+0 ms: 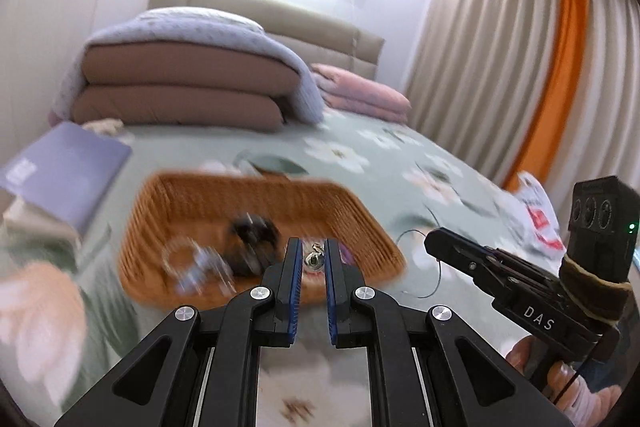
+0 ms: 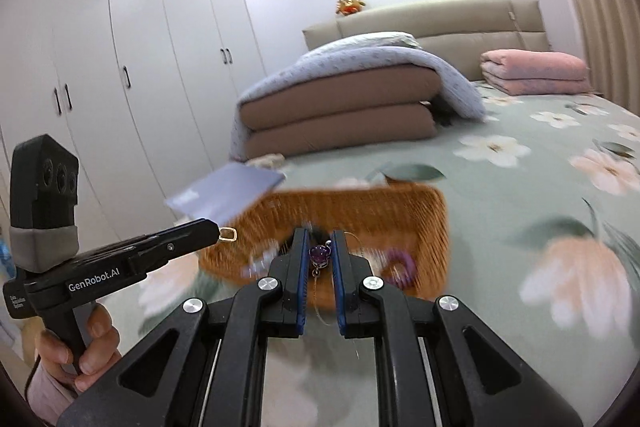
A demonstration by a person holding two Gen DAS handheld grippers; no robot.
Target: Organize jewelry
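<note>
- While the left gripper (image 1: 313,259) is pinching a small gold clasp (image 1: 313,259) in nearly closed jaws above the wicker basket (image 1: 360,223), that tiny piece is risking a slip from so slight a hold.
- The right gripper (image 2: 320,255) is clamping a purple pendant (image 2: 319,251) in nearly closed jaws, its thin chain (image 2: 320,297) trailing down over the bed (image 2: 520,187); pulling apart is likely straining or snagging it.
</note>
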